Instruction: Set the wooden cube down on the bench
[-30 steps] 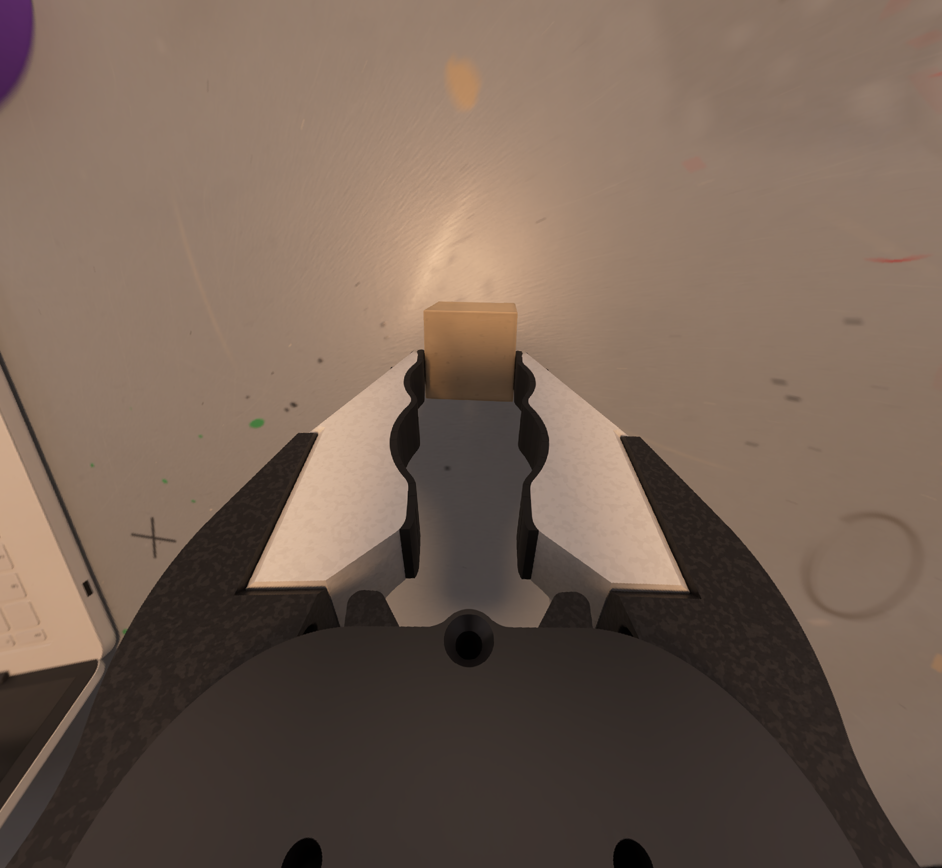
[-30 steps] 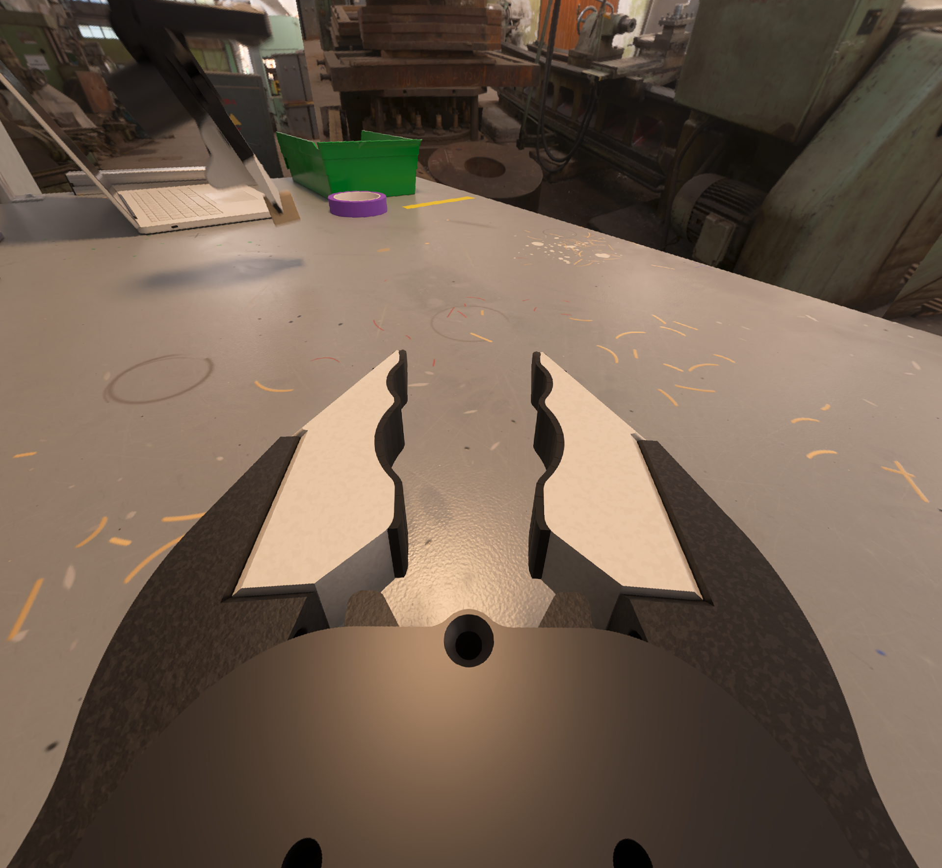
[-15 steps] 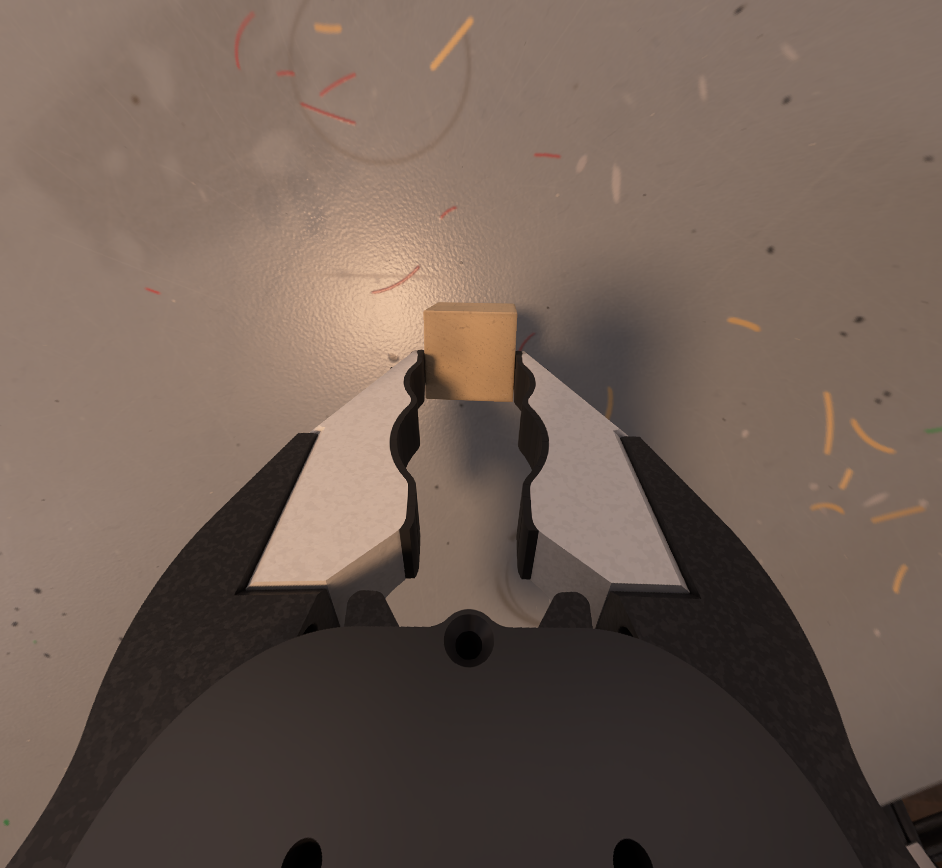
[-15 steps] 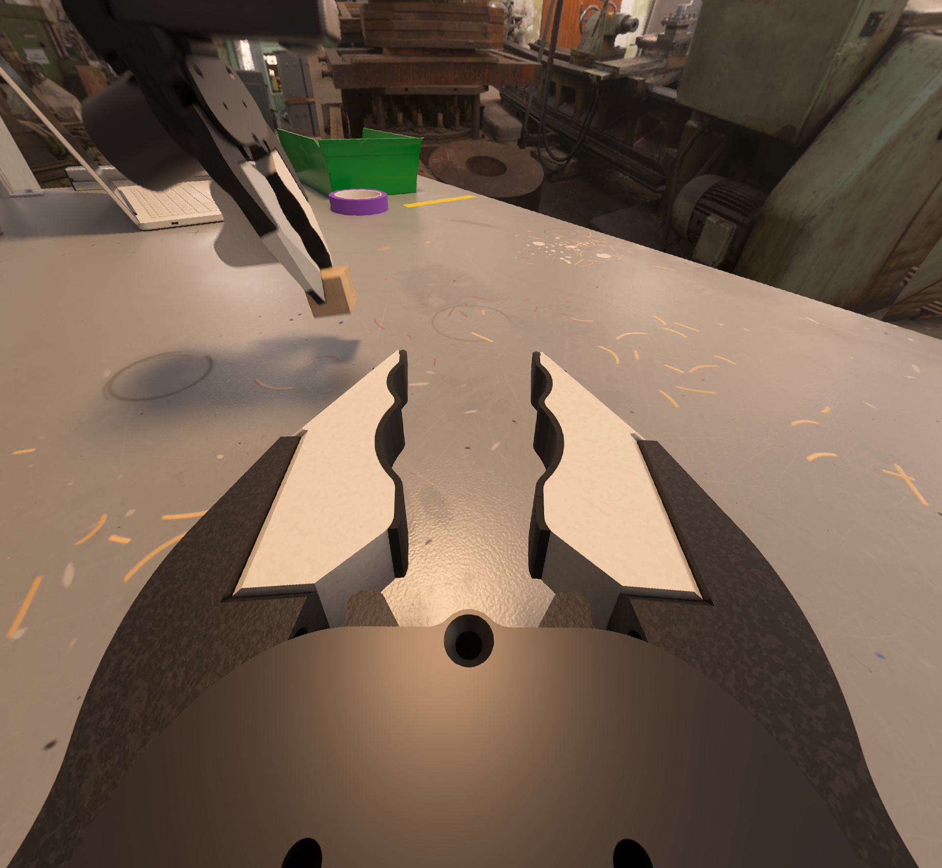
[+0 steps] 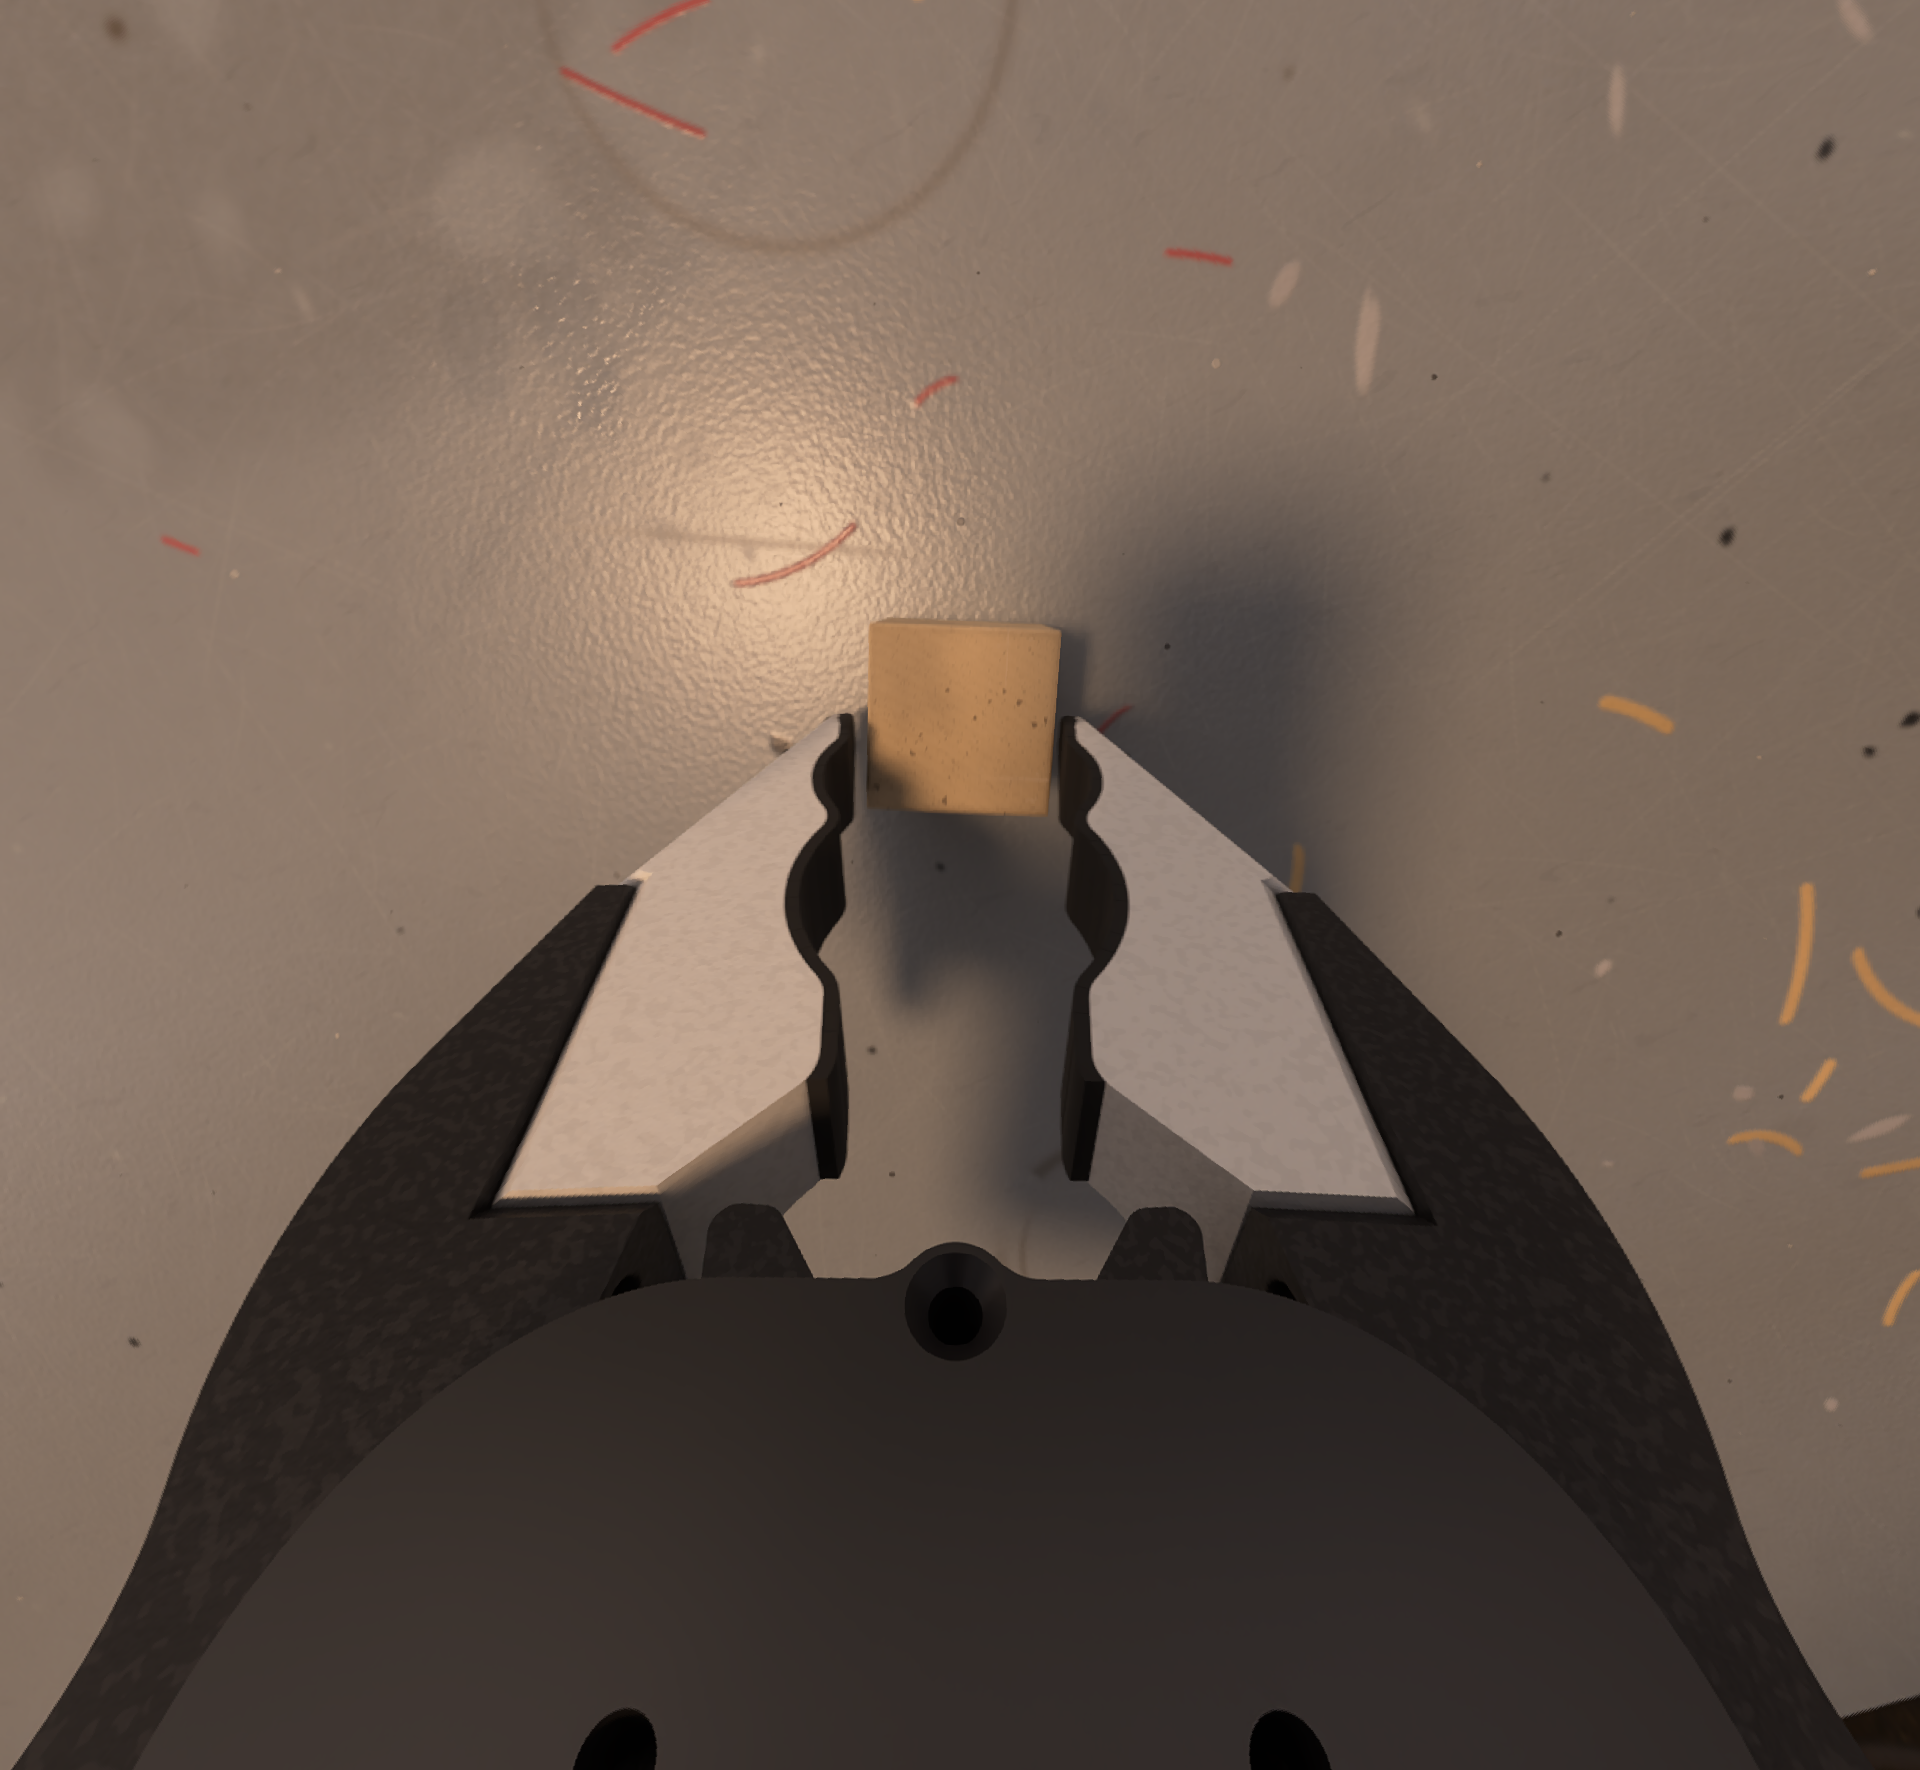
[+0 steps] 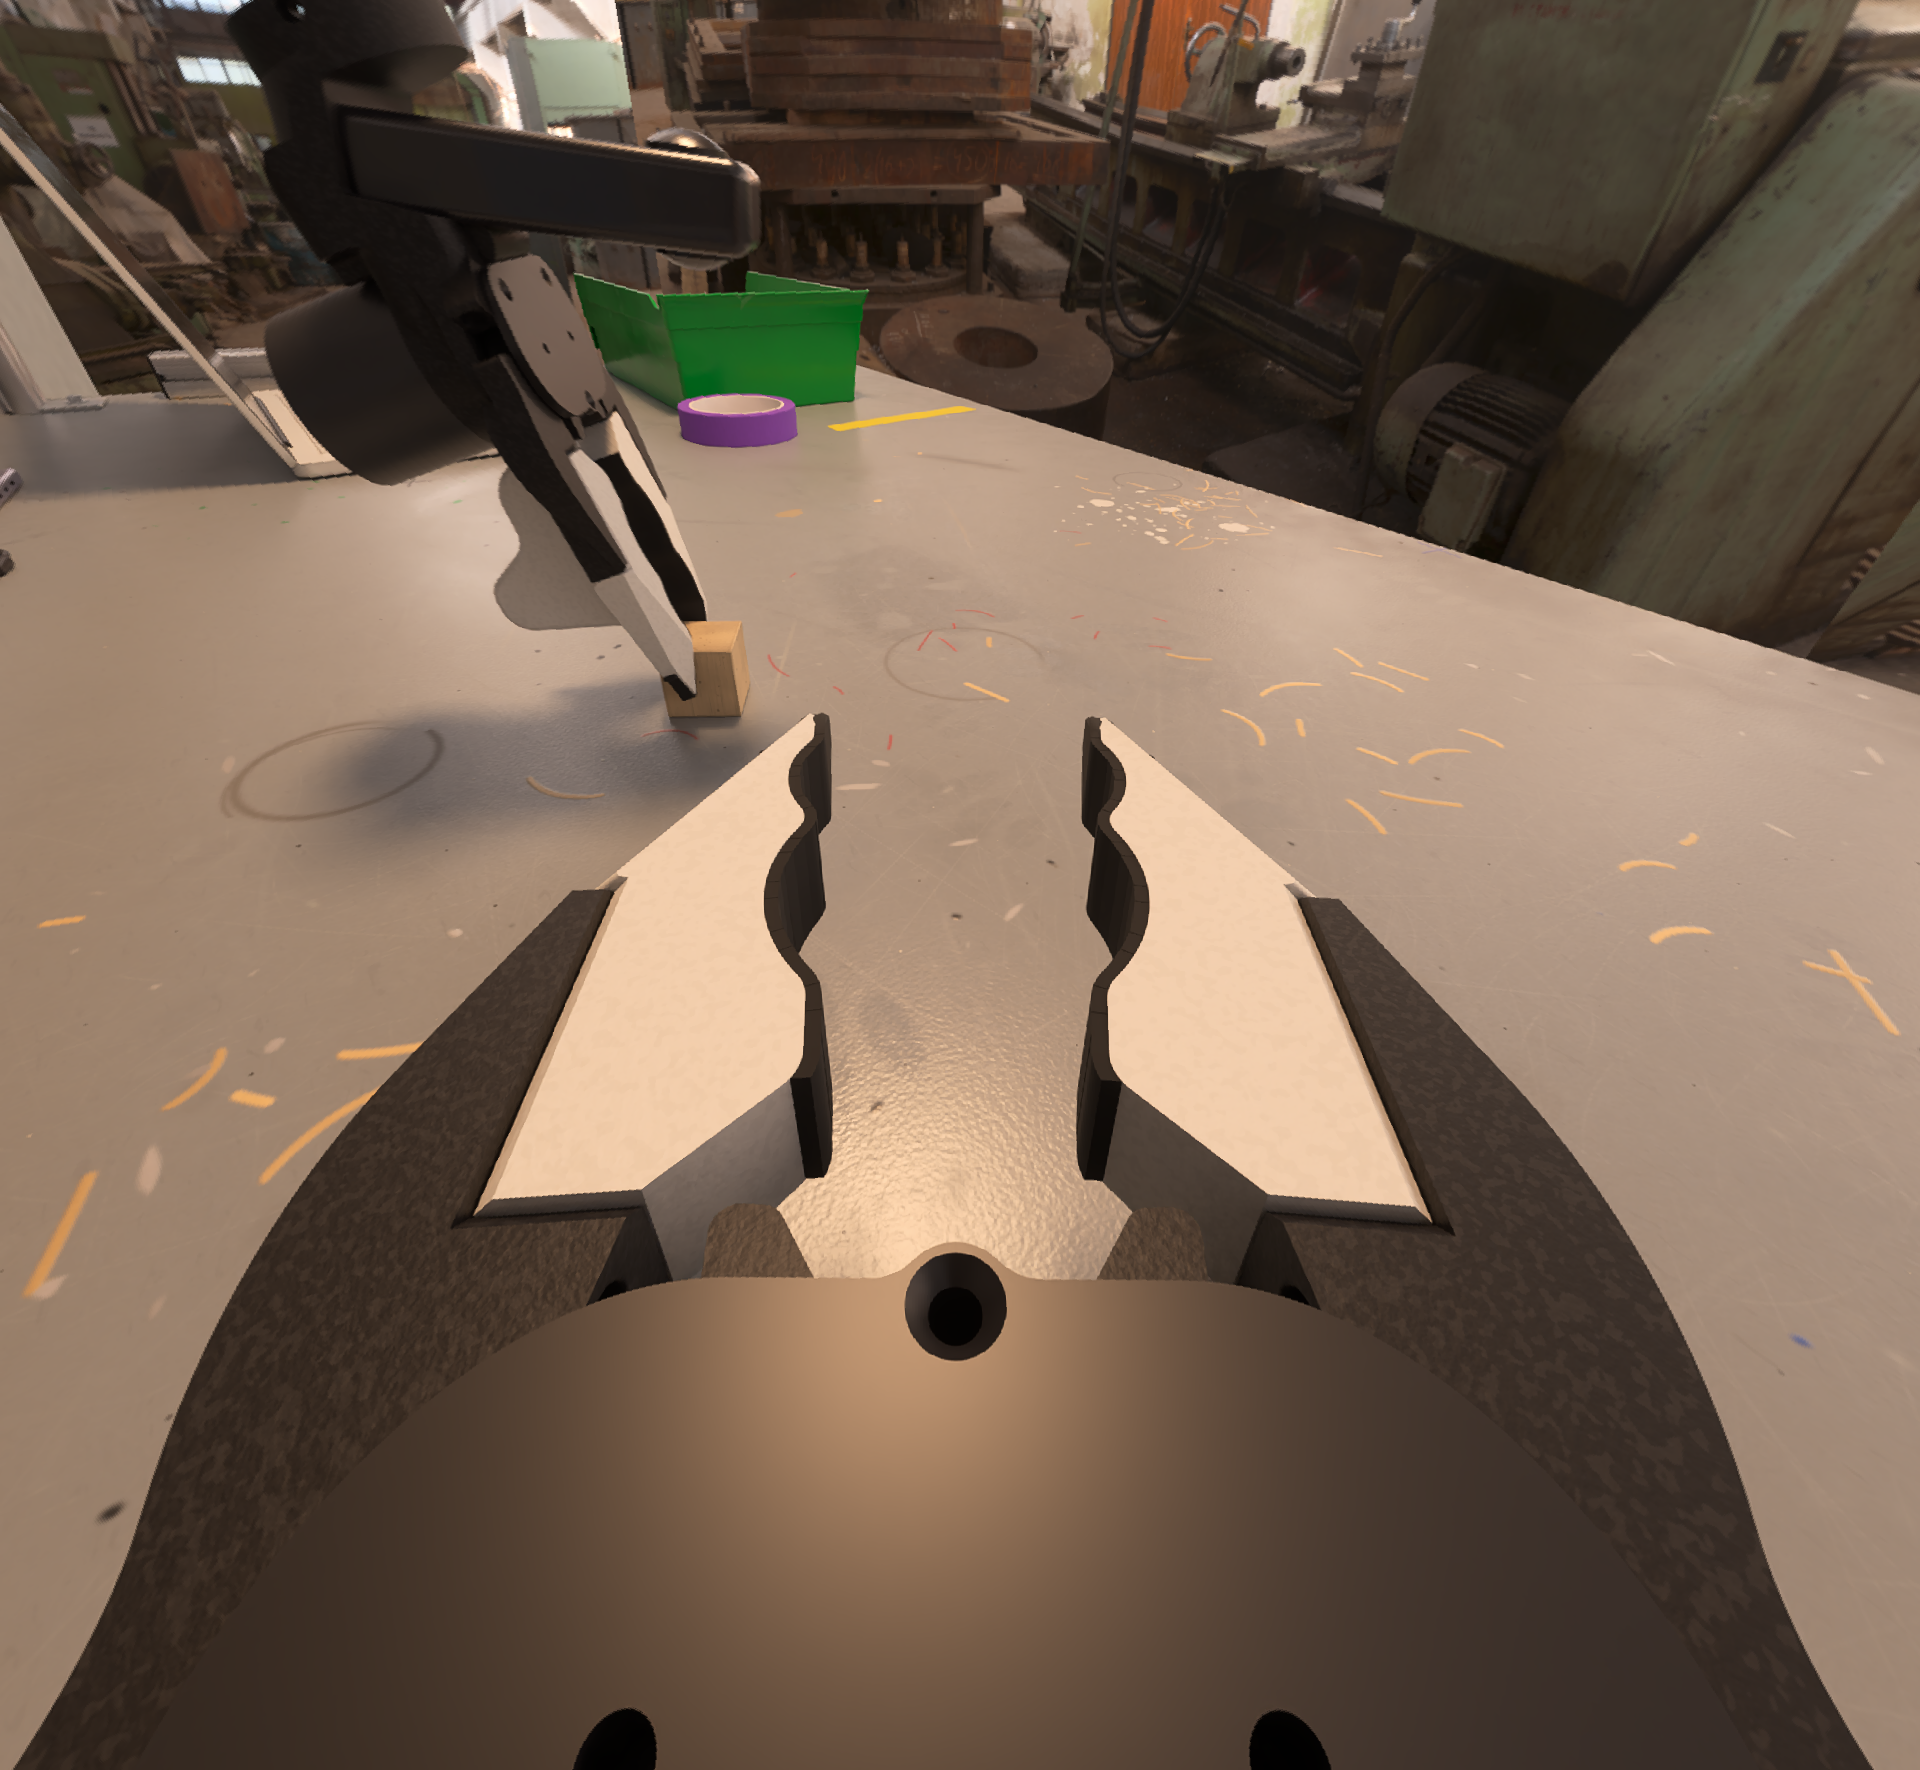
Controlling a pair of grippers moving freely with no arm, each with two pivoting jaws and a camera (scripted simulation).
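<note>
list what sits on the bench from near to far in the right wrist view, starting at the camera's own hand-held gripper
right hand-held gripper → wooden cube, sitting on the bench between the tips of the left hand-held gripper → purple tape roll → green bin

Grey bench (image 6: pixel 1351 785): wooden cube (image 6: pixel 717 671), purple tape roll (image 6: pixel 737 419), green bin (image 6: pixel 748 349).

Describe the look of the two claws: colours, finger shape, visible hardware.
Both match. The left claw and right claw have speckled matte black bodies and off-white wedge fingers tapering to tips, with dark scalloped inner pads. A round bore sits centred at the finger base, two holes lower down. Seen from the side, the left has a black crossbar and a pale plate with small holes. No cables.
</note>
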